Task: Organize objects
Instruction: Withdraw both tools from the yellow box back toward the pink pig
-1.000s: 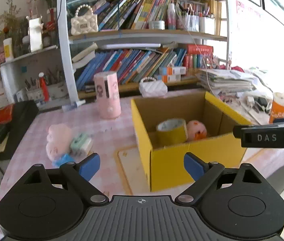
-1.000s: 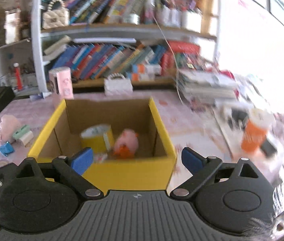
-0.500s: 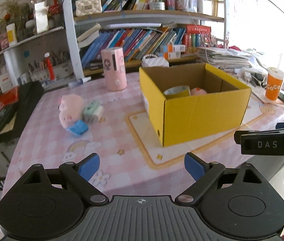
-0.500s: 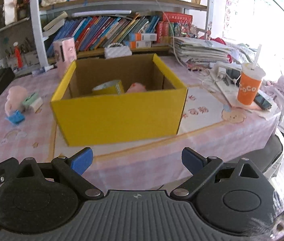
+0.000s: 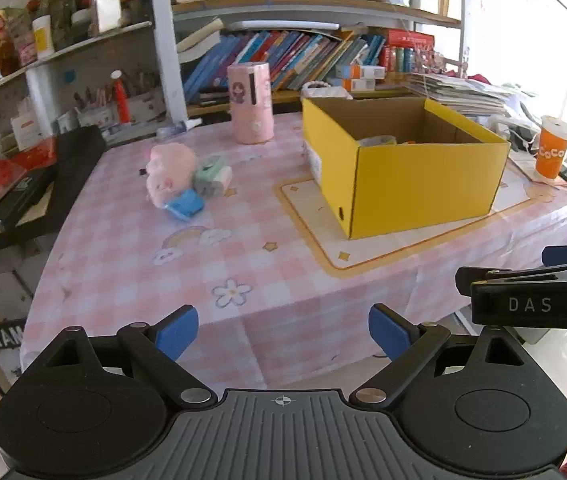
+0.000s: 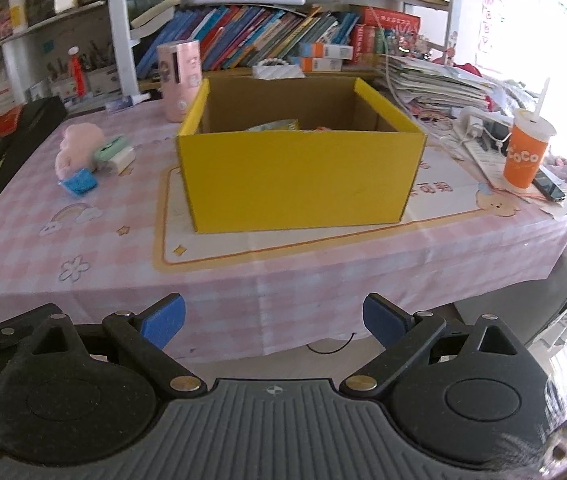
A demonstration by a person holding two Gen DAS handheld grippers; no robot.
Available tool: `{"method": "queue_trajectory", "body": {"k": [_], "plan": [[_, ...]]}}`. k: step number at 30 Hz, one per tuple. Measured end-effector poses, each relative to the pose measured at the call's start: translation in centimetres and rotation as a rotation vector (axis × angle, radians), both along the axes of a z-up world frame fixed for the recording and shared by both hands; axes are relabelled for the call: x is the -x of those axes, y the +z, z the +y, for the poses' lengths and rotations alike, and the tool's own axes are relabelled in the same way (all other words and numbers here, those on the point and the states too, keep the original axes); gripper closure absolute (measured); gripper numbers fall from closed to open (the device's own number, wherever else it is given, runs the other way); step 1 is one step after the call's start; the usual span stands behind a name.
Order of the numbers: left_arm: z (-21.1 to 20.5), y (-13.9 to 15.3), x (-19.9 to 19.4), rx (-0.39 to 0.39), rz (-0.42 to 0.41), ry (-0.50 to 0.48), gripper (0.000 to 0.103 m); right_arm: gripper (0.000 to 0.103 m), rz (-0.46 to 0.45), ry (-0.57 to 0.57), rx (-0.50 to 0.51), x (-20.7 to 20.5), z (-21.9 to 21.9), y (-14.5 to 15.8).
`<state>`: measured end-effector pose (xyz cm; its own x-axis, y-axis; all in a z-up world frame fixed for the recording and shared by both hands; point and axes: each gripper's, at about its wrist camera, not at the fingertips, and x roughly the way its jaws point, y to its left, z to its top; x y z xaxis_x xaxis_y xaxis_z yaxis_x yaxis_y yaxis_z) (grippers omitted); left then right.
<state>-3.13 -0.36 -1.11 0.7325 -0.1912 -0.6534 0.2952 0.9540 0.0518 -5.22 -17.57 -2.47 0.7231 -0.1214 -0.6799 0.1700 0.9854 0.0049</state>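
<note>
A yellow cardboard box [image 5: 423, 180] [image 6: 299, 180] stands on the pink checked table [image 5: 211, 264] [image 6: 83, 240]; a roll of tape [image 5: 377, 141] [image 6: 273, 125] and something orange just show over its rim. Left of the box lie a pink plush toy [image 5: 167, 168] [image 6: 77, 146], a mint-and-white item [image 5: 213, 172] [image 6: 115, 154] and a small blue item [image 5: 185, 204] [image 6: 79, 182]. My left gripper [image 5: 283, 330] is open and empty, held off the table's front edge. My right gripper [image 6: 273, 318] is open and empty too, also in front of the table.
A tall pink canister [image 5: 251, 102] [image 6: 179, 80] stands behind the box. An orange cup with a straw [image 5: 554, 152] [image 6: 525, 152], papers and a phone crowd the table's right end. Bookshelves [image 5: 283, 52] rise behind; a black case [image 5: 43, 184] sits left.
Both grippers have pulled back from the box toward the table's front edge, so box and toys look smaller and farther. Both stayed open and empty.
</note>
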Motion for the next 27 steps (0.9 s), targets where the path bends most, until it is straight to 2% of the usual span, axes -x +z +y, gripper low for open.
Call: {"method": "queue_trajectory", "body": {"k": [27], "plan": [[7.4, 0.8, 1.1, 0.002, -0.033, 0.14, 0.009, 0.007, -0.023, 0.178, -0.014, -0.6, 7.7, 0.6]]}}
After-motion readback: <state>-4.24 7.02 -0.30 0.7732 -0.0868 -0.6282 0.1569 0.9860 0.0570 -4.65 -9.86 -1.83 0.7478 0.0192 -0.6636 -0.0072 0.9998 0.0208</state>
